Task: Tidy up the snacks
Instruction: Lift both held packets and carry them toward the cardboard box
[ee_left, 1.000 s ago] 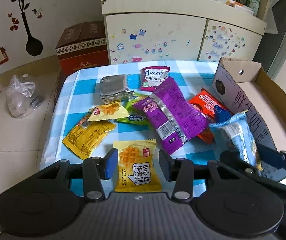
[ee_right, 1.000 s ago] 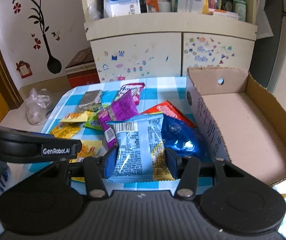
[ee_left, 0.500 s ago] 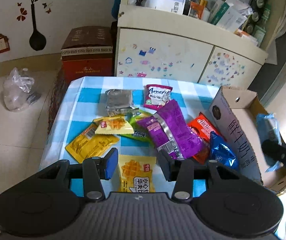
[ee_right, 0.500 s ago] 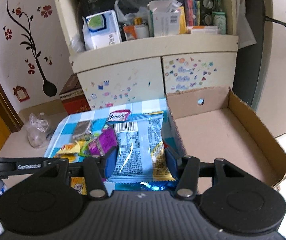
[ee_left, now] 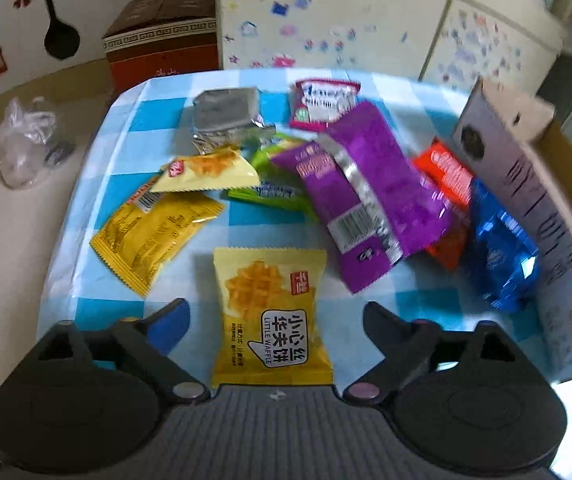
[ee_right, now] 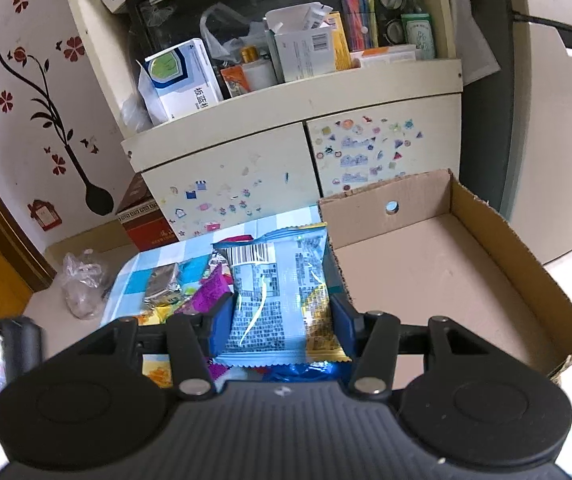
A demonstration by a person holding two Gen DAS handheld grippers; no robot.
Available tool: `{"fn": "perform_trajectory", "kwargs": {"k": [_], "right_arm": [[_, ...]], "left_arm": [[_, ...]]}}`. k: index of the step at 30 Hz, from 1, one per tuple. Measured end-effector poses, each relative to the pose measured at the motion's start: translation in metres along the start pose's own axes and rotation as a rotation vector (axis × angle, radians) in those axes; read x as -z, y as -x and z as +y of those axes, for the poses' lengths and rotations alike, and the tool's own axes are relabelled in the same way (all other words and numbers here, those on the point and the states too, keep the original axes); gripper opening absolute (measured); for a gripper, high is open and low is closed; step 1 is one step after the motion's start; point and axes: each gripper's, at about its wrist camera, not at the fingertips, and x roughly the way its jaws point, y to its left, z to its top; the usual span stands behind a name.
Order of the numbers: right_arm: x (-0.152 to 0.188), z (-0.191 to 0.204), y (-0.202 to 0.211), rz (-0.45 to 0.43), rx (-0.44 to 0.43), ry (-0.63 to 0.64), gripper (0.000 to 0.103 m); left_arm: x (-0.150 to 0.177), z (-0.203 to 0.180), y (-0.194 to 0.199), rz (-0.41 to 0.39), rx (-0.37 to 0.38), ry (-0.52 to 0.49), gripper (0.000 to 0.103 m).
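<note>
Several snack packets lie on the blue-checked table (ee_left: 98, 152). My left gripper (ee_left: 274, 312) hangs over the near edge, its jaws opening wide on either side of a yellow waffle packet (ee_left: 270, 316) without touching it. A purple packet (ee_left: 369, 196), a dark blue packet (ee_left: 501, 248) and a red one (ee_left: 445, 172) lie to the right. My right gripper (ee_right: 282, 316) is shut on a light blue packet (ee_right: 278, 292), held up beside the left wall of the cardboard box (ee_right: 437, 264). The box is bare inside.
A cream cabinet (ee_right: 286, 152) with stickers stands behind the table, its shelf crowded with boxes. A red-brown carton (ee_left: 162, 36) and a plastic bag (ee_left: 26, 140) sit on the floor at the left. The box's printed side (ee_left: 525, 184) borders the snacks on the right.
My left gripper's jaws have spread wide and it has sunk closer to the yellow waffle packet. My right gripper has lifted the light blue packet higher and toward the box.
</note>
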Motion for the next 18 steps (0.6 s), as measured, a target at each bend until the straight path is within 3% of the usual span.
{"fn": "perform_trajectory", "kwargs": {"k": [3, 5, 7, 13, 18], "right_arm": [[0.001, -0.001, -0.002, 0.008, -0.007, -0.011, 0.052], [0.0, 0.0, -0.003, 0.009, -0.013, -0.016, 0.052], [0.0, 0.001, -0.004, 0.008, -0.012, -0.012, 0.052], [0.002, 0.005, -0.007, 0.009, -0.012, -0.004, 0.052], [0.003, 0.005, -0.011, 0.014, -0.004, 0.002, 0.052]], "left_arm": [[0.007, -0.002, -0.015, 0.022, -0.045, -0.006, 0.096], [0.009, 0.001, -0.013, -0.004, -0.006, 0.02, 0.085], [0.008, -0.004, -0.008, -0.023, 0.009, -0.013, 0.056], [0.01, -0.005, -0.001, -0.035, 0.011, 0.02, 0.054], [0.004, 0.004, 0.02, -0.091, 0.034, 0.083, 0.054]]}}
